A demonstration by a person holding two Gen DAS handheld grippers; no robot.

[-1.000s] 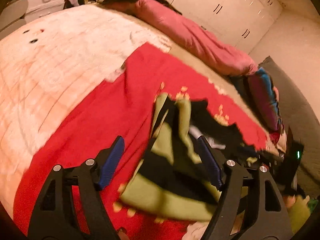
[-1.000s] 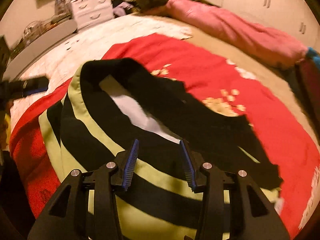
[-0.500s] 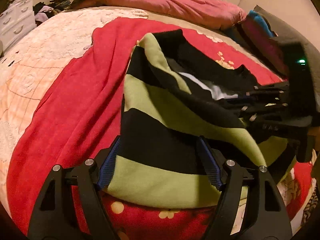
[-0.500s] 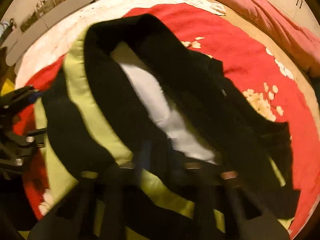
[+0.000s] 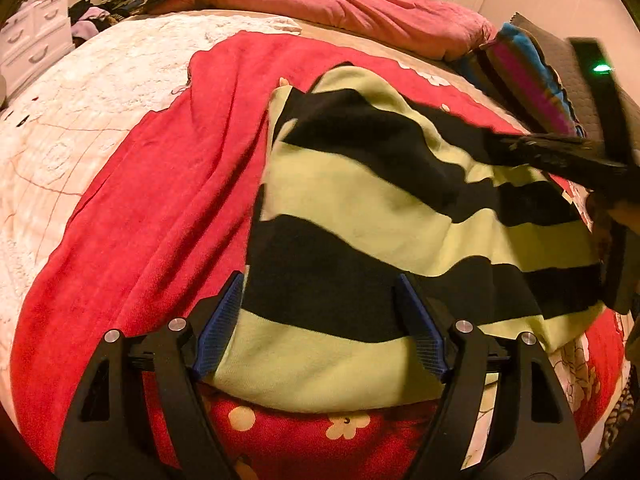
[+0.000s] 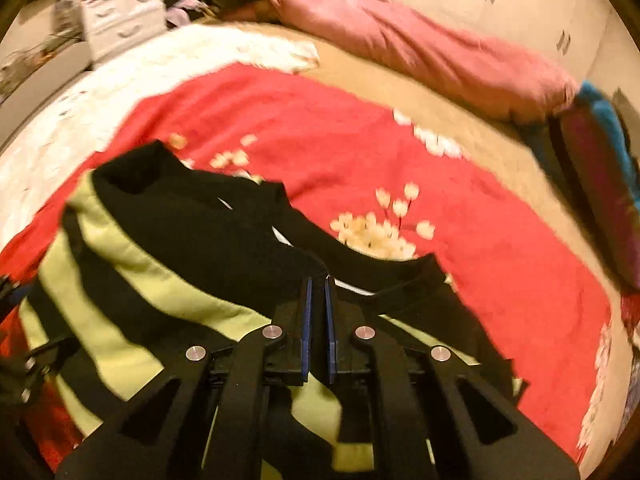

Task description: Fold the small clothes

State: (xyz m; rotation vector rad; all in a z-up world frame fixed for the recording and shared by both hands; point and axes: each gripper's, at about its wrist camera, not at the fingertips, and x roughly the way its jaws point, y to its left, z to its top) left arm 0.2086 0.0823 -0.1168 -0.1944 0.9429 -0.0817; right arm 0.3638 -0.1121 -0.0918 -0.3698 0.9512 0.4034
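Sweater: striped sweater (image 5: 360, 208), black and yellow-green bands, lying on the red blanket (image 5: 160, 200) near the front edge of the bed, with the hem end toward the left wrist camera. It's not flat, more of a rumpled heap, so no fold is done yet.

Left side: left gripper (image 5: 320, 320) has its blue pads spread wide with the hem bunched between them. A second ago it was hanging above the blanket off to the side of the cloth; now it's down on the hem. I can't see the pads biting in, so I'd call it straddling the hem, not gripping.

Right side: right gripper (image 6: 316, 312) is the big change. A second ago the jaws stood open over the sweater; now they're pinched tight together on the black collar edge, where a bit of white label peeks out. Its view is blurry.

What it means: collar end looks caught, hem end isn't. My guess is the left still needs to clamp down before the two can stretch the sweater out flat.

Off to the right: pink duvet (image 6: 420, 52) and a striped cushion (image 5: 532, 80), well apart from the sweater.
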